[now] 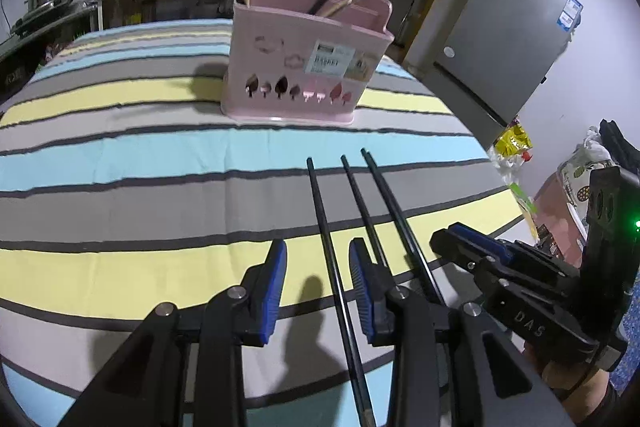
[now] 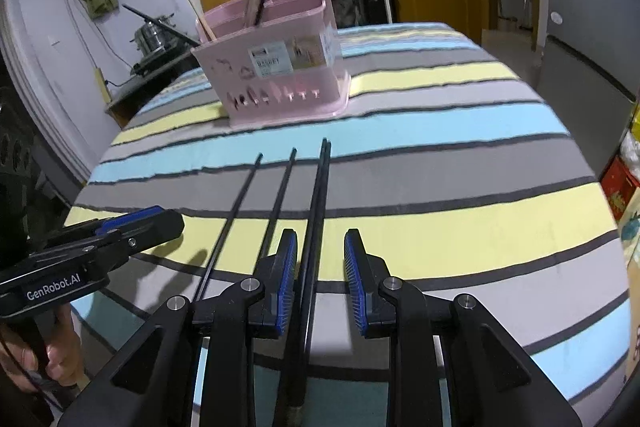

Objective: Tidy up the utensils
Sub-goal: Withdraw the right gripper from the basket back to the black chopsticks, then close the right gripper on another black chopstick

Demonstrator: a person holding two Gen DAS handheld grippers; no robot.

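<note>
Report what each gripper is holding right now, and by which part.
Nothing is held. The left gripper and right gripper are both open, each straddling black chopsticks that lie on the striped tablecloth, pads clear of them.

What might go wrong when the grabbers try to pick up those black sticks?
The black chopsticks lie close together, so the right gripper may catch two at once or knock one away. The left gripper straddles another chopstick right beside it; the two could bump. The pink basket already holds leaning chopsticks that may block new ones.

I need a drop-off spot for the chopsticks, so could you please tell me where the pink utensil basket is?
The pink utensil basket stands upright at the striped table's far side, upper centre in both wrist views, beyond the black chopsticks.
</note>
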